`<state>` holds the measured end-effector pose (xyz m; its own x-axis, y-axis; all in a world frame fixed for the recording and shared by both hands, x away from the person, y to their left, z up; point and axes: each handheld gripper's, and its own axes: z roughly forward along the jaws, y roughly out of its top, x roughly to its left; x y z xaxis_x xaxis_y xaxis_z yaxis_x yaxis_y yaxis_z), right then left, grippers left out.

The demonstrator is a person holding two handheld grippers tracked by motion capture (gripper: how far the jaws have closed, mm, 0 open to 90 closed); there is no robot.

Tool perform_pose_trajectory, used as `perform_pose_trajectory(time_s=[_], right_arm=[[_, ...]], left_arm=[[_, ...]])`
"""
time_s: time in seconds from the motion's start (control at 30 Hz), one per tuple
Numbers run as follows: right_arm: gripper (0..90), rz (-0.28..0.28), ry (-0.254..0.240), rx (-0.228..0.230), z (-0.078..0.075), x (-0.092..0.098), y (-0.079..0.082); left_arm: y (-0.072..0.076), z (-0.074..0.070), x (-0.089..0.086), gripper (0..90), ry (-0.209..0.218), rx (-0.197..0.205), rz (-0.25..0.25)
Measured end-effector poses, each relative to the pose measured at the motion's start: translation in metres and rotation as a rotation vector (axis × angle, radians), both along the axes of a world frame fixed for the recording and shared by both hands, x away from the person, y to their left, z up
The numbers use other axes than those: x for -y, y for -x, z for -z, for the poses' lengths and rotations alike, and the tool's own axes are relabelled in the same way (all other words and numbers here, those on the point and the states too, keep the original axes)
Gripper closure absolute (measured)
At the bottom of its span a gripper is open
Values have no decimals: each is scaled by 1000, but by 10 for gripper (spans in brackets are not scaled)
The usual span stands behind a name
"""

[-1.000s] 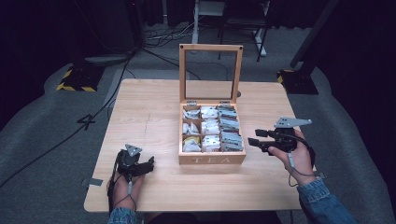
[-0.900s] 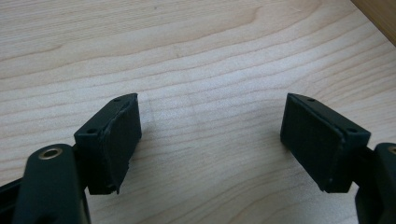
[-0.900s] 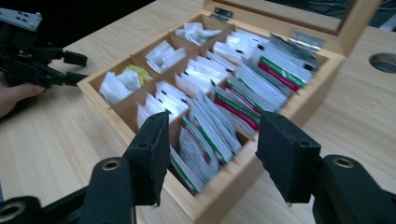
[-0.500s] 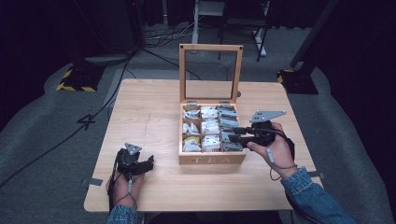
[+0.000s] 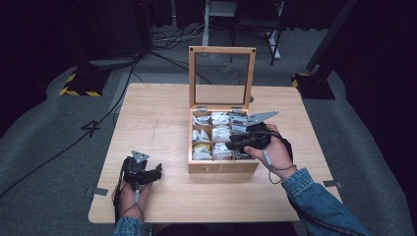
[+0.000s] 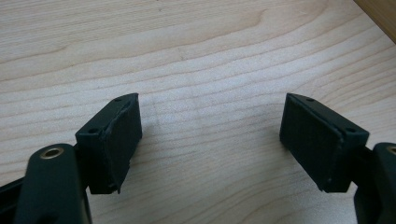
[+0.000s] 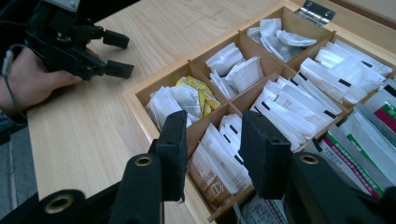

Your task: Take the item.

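Observation:
A wooden tea box stands mid-table with its glass-framed lid raised upright. Its compartments hold white sachets, yellow ones and brown-printed ones. My right gripper hovers over the box's front compartments, pointing left. In the right gripper view it is open just above the brown-printed sachets, with nothing between its jaws. My left gripper rests low on the table to the left of the box. In its own view it is wide open over bare wood.
The wooden table has bare surface left of and behind the box. Green and pink packets fill the box's right column. Dark floor with cables and stands surrounds the table. The left gripper also appears in the right gripper view.
My right gripper has moved left from beside the box to over its front compartments. The left gripper has stayed put.

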<state>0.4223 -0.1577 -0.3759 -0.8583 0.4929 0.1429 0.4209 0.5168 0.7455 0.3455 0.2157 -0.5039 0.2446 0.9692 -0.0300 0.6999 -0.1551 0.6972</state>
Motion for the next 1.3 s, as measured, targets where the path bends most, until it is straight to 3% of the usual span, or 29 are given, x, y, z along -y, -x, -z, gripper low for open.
perform_pose_trajectory(time_s=[0.3,0.63,1.0,1.17,1.3], right_arm=[[679,-51,105,-19,16,-24,-8],[715,-92,201,-68,35,-32,-12],[803,-117,271,-106,47,-38,-15],[830,-117,282,-103,50,-38,-17],[900,-130,290,-95,50,-37,-17]], left_arm=[[0,0,0,215,0,0,0],[0,0,0,214,0,0,0],[0,0,0,214,0,0,0],[0,0,0,214,0,0,1],[0,0,0,214,0,0,0]])
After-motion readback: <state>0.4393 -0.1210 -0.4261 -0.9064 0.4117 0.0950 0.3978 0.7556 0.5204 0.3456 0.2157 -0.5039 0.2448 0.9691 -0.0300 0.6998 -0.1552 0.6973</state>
